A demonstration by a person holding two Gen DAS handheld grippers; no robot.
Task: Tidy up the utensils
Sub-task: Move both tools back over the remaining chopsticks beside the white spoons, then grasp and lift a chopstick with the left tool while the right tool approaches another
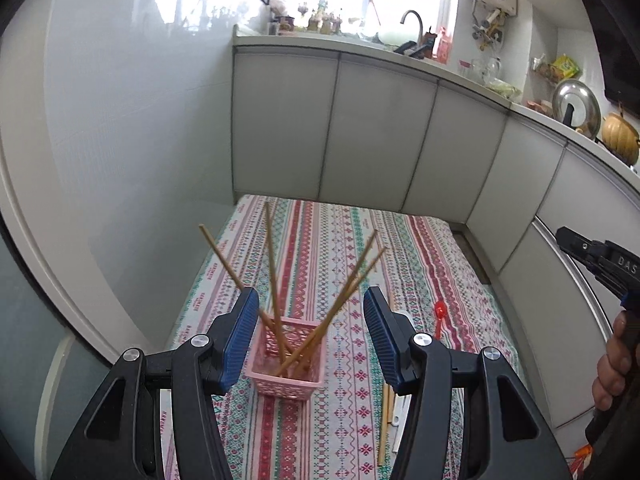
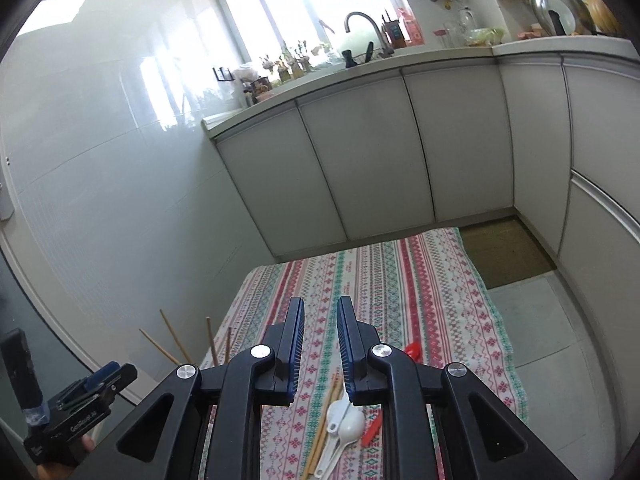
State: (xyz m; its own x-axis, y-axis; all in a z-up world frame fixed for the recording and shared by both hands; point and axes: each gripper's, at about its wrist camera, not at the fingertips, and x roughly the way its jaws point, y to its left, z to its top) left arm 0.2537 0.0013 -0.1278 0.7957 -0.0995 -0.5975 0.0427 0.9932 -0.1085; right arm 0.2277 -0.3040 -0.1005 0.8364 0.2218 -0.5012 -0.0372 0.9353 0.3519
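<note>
A pink basket stands on the patterned tablecloth with several wooden chopsticks leaning out of it. My left gripper is open and empty, just above and behind the basket. My right gripper is open with a narrow gap and empty, above the table. Below it lie two chopsticks, white measuring spoons and a red spoon. The red spoon also shows in the left wrist view, with loose chopsticks. The chopstick tips show at the left of the right wrist view.
Grey cabinet doors and a cluttered countertop with a sink faucet stand behind the table. A glossy wall runs along the left. A brown mat lies on the floor to the right.
</note>
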